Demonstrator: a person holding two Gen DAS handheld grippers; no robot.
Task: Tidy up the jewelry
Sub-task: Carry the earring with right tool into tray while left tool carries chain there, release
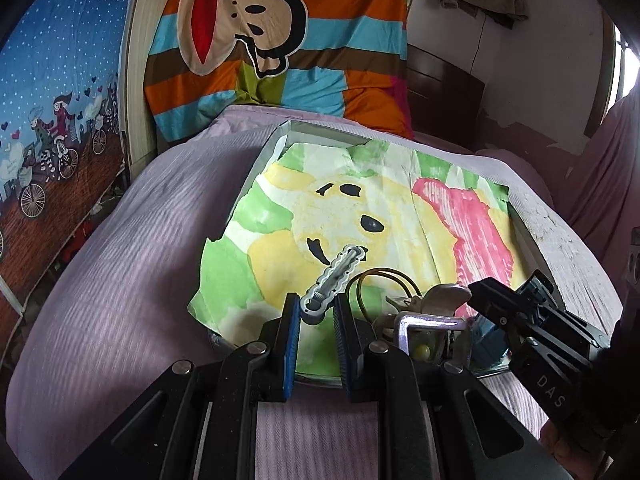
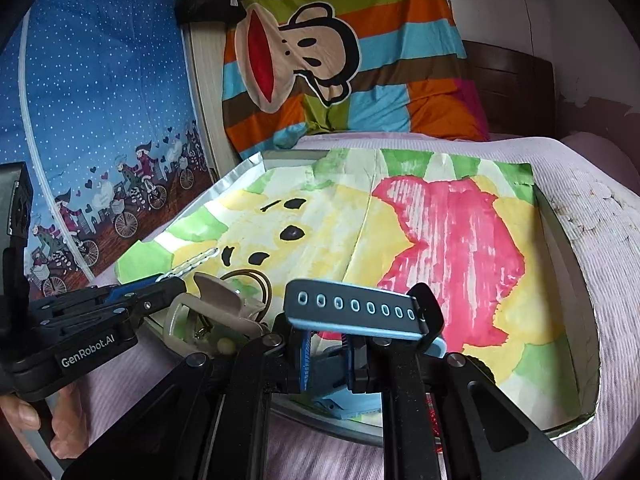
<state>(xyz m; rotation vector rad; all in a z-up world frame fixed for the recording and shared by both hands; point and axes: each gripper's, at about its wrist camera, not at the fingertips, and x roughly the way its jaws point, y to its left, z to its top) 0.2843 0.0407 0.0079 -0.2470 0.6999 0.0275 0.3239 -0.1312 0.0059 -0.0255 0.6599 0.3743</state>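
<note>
A shallow box (image 1: 267,148) lined with painted paper lies on the bed. My left gripper (image 1: 317,316) is at its near edge, jaws around the near end of a silver-grey wavy hair clip (image 1: 335,277) lying on the paper; contact is unclear. Right of it lie a brown hair-tie ring (image 1: 380,276), a beige claw clip (image 1: 436,296) and a pale square buckle (image 1: 428,326). My right gripper (image 2: 327,354) holds a dark and light-blue watch strap (image 2: 356,307) just above the paper. The left gripper (image 2: 172,282) shows at the left of the right wrist view.
The bed has a lilac sheet (image 1: 132,240). A striped monkey pillow (image 1: 276,44) leans at the headboard. A blue printed curtain (image 1: 52,92) hangs on the left. The box's far rim (image 2: 568,248) stands up on the right.
</note>
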